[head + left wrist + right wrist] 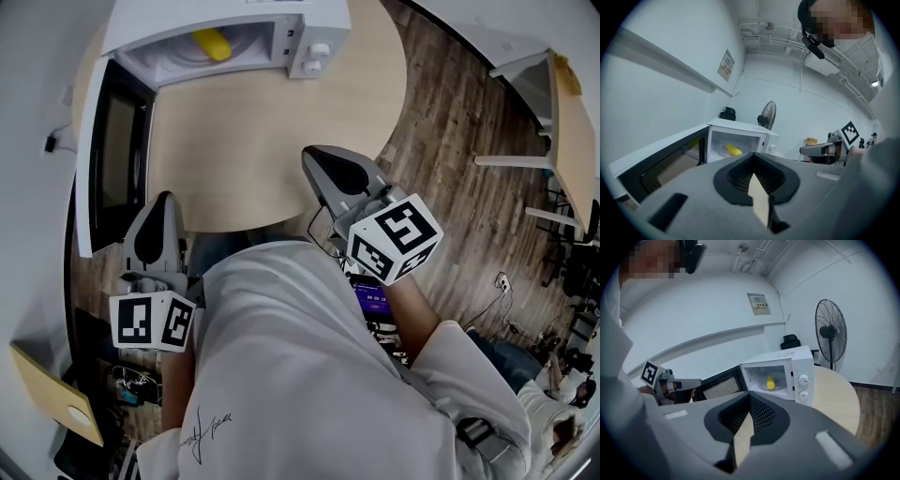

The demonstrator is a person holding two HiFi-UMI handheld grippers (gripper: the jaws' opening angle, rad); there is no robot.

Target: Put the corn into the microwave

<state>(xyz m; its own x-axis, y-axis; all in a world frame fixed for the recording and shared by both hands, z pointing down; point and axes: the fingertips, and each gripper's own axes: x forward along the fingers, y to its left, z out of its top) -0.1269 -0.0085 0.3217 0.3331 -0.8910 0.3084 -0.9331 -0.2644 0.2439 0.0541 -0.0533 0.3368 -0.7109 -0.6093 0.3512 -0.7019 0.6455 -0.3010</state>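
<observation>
The corn (212,42) lies inside the microwave (314,52), on what seems to be its round turntable plate, though the glare makes that hard to confirm. The microwave door (112,150) stands swung wide open to the left. The microwave sits at the far side of the round wooden bench (281,131). The left gripper (164,202) and the right gripper (311,155) hover at the near bench edge, well apart from the microwave. Both have their jaws pressed together with nothing between them. A standing fan (830,331) stands behind the bench.
</observation>
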